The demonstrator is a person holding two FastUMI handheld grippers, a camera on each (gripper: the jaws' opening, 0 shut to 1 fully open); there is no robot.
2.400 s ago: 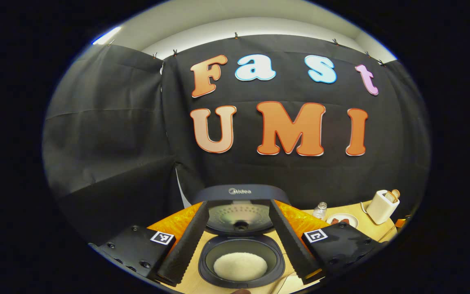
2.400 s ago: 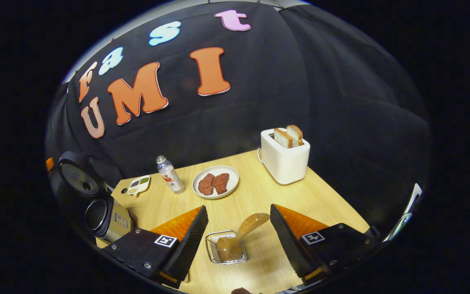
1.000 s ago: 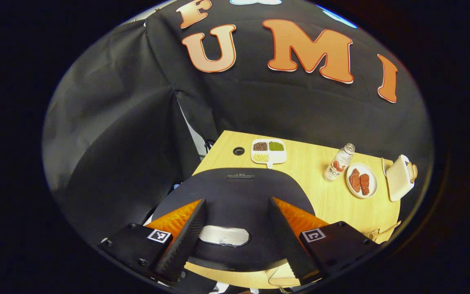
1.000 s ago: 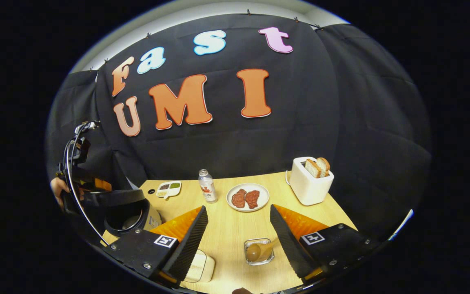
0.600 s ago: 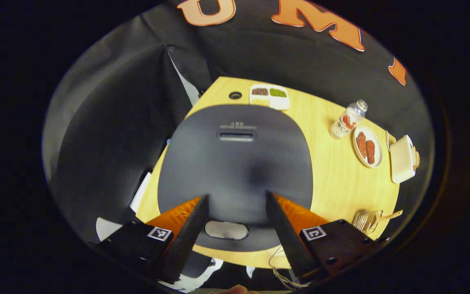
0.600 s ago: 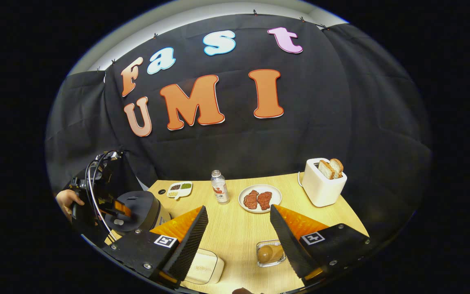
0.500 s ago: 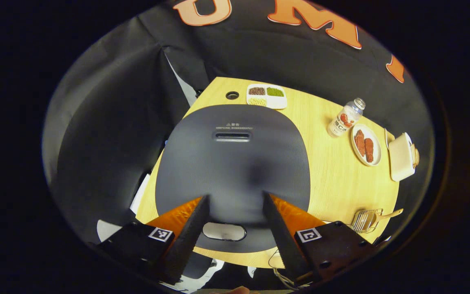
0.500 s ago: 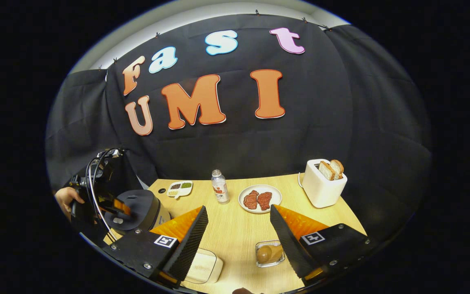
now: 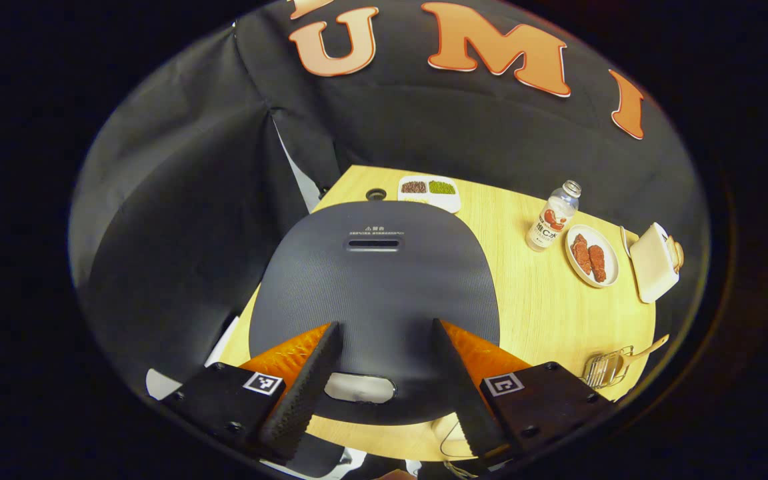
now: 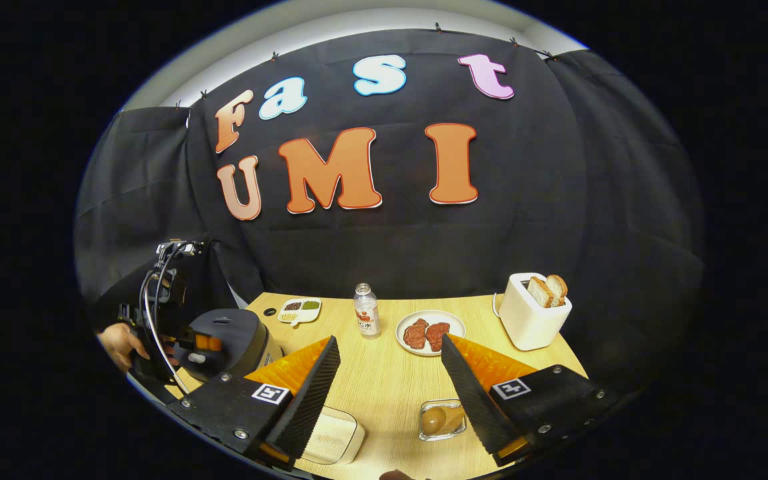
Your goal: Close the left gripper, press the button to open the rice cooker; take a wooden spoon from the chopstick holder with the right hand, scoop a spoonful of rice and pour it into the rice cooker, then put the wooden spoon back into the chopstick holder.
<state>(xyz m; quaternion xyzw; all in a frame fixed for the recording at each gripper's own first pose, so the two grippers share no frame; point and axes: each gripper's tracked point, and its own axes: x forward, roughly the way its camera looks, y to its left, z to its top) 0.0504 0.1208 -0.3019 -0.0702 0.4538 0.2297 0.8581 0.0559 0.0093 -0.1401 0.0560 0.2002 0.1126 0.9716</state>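
Note:
The rice cooker stands with its dark lid down, and its pale oval button lies at the front edge. My left gripper is open over the front of the lid, one finger on each side of the button. My right gripper is open above the table and holds nothing. The wooden spoon rests in the chopstick holder just below its right finger. A rice box sits by its left finger. In the right gripper view the cooker is at the left, with the left gripper and a hand on it.
On the table behind stand a bottle, a plate of meat, a white toaster with bread and a sectioned dish of beans. In the left gripper view the holder sits near the table's right edge.
The cooker's lid, up with rice showing inside, is now down. My left gripper rose over it and tilted down. My right gripper drew back from the holder, leaving the spoon in it.

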